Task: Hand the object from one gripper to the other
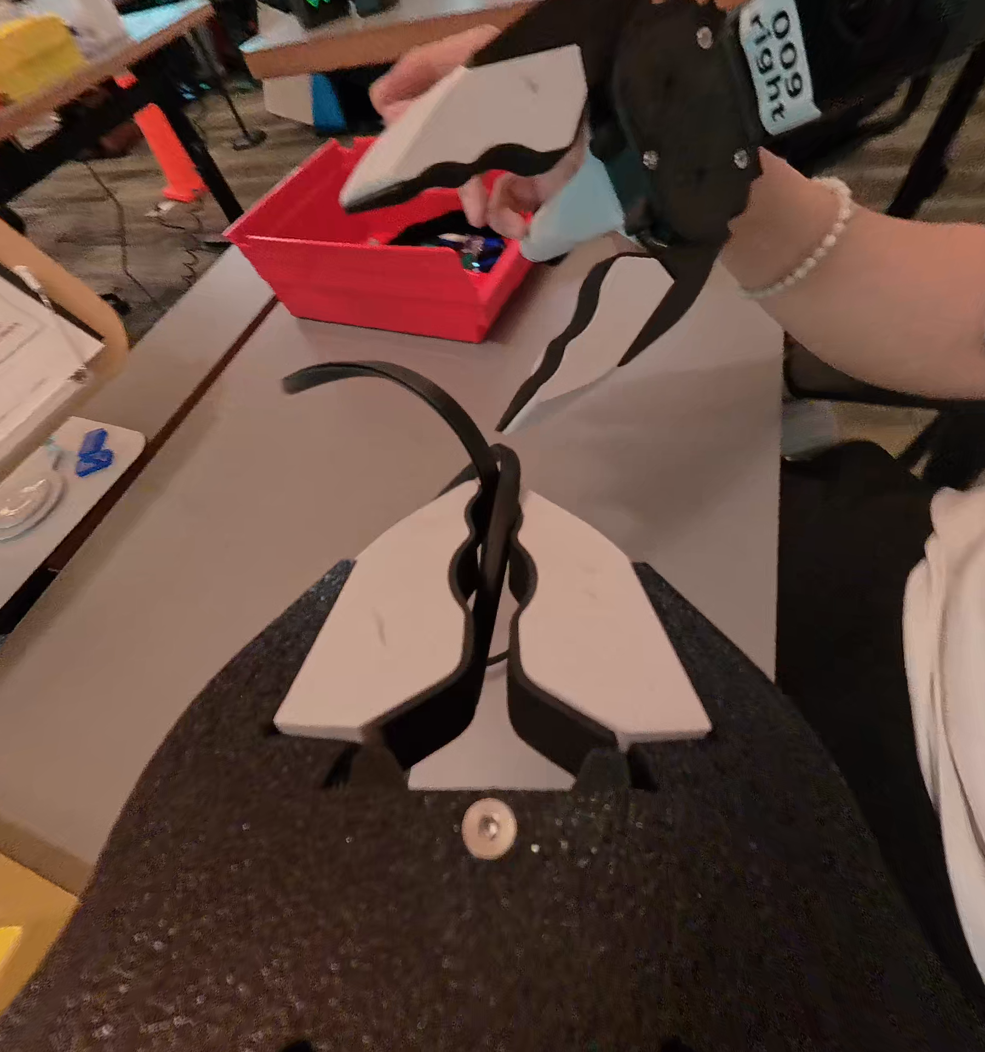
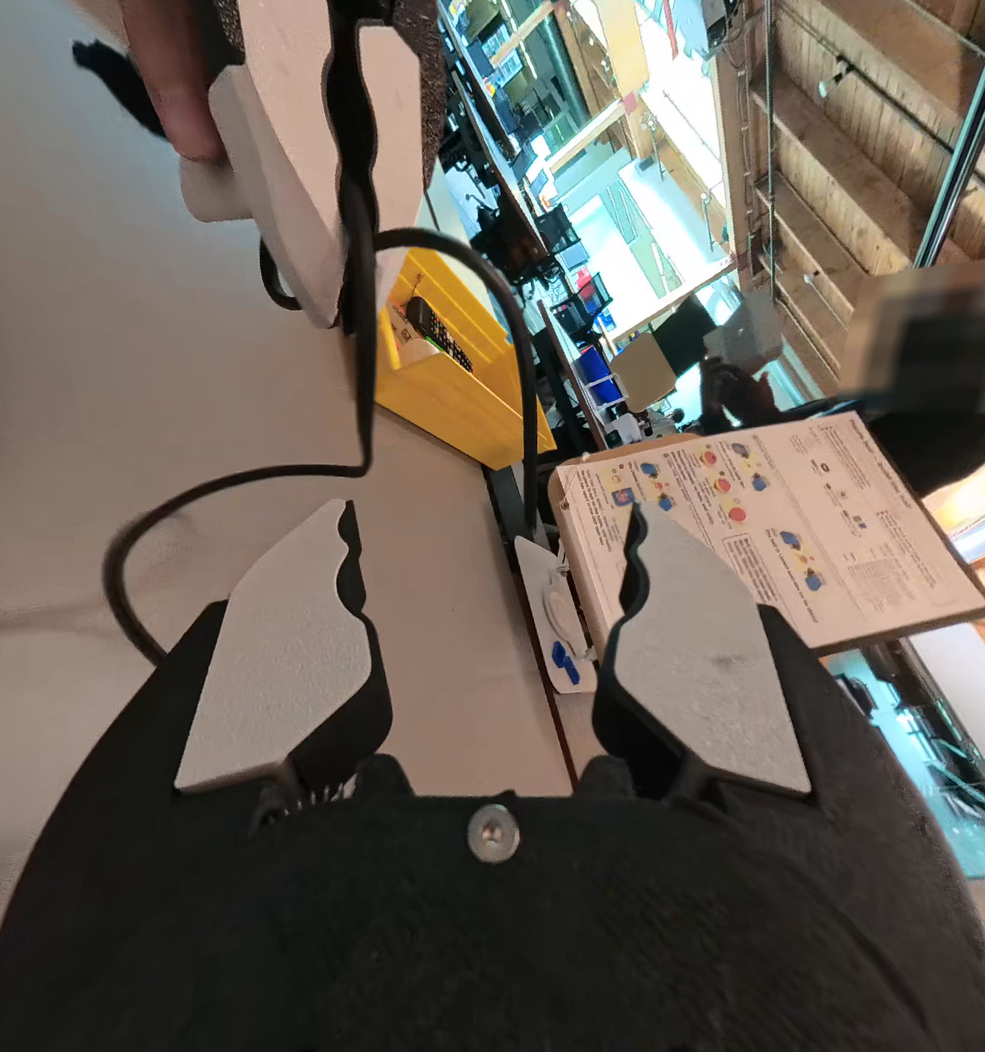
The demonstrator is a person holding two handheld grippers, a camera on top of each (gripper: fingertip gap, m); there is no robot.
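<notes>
1. Both views are evenly lit by soft indoor light; the grey bench (image 1: 319, 512) carries only faint shadows.
2. In the left wrist view, motion blur smears the right tongs (image 1: 456, 296) and the red bin (image 1: 365, 273); the near left tongs (image 1: 493, 495) stay fairly sharp.
3. In the right wrist view, bright windows (image 2: 638, 239) blow out to cyan-white glare.
4. Wide-angle distortion bends edges toward the frame borders.
5. A mosaic patch (image 2: 934, 336) covers part of the right side.
</notes>
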